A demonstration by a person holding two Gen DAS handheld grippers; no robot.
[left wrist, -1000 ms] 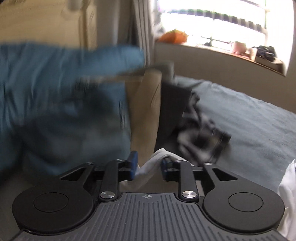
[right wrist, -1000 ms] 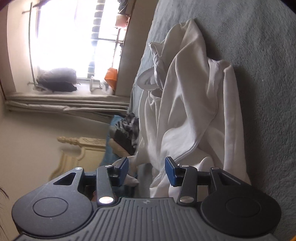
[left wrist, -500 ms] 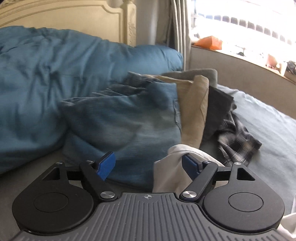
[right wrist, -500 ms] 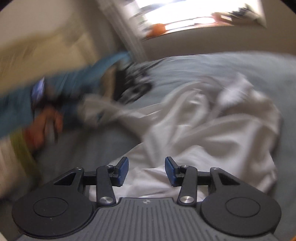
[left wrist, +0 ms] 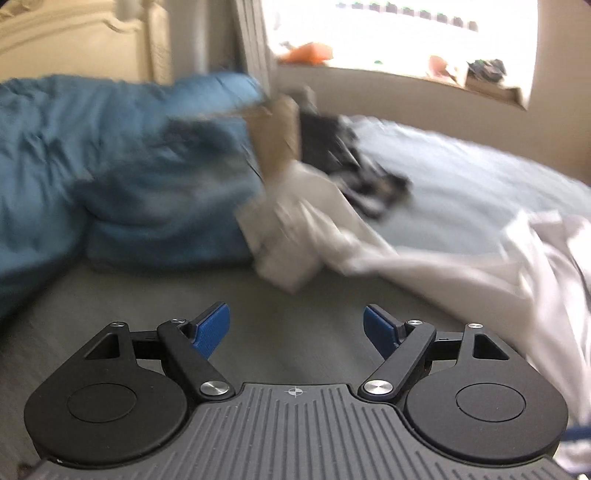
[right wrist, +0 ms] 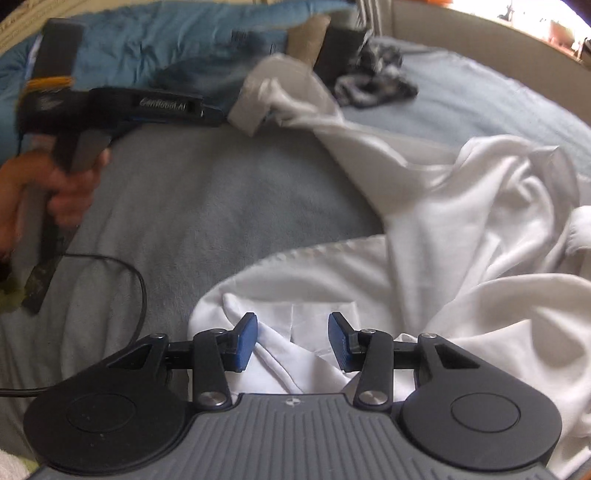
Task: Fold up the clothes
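Grey-blue bedding [left wrist: 461,177] covers a bed that runs up to a bright window [left wrist: 399,33] at twelve o'clock in the left wrist view, with a cream headboard [left wrist: 74,40] at eleven o'clock. The left tongs [left wrist: 296,328] stand wide apart over bare bedding, nothing between the blue pads. Ahead of them, at twelve to one o'clock, a cuffed sleeve [left wrist: 291,225] of the white garment [left wrist: 524,266] stretches toward a blue duvet [left wrist: 92,147]; the rest of the garment lies rumpled at three o'clock. Beyond the sleeve, a stack of clothes in denim, tan and dark cloth [left wrist: 280,136] leans against the duvet, with a plaid shirt [left wrist: 369,184] loose beside it.

From the right wrist view, the right tongs [right wrist: 293,341] sit half open low over the garment's [right wrist: 461,240] near edge; white cloth lies between the pads, but I cannot tell whether they press on it. At ten o'clock a hand [right wrist: 62,184] carries the other gripper, pointing at the sleeve [right wrist: 266,99].

My reading is that folding of this garment has barely begun: it is still creased and unspread, one sleeve laid outward. Flattening, folding in both sleeves and doubling the body all seem left to do.
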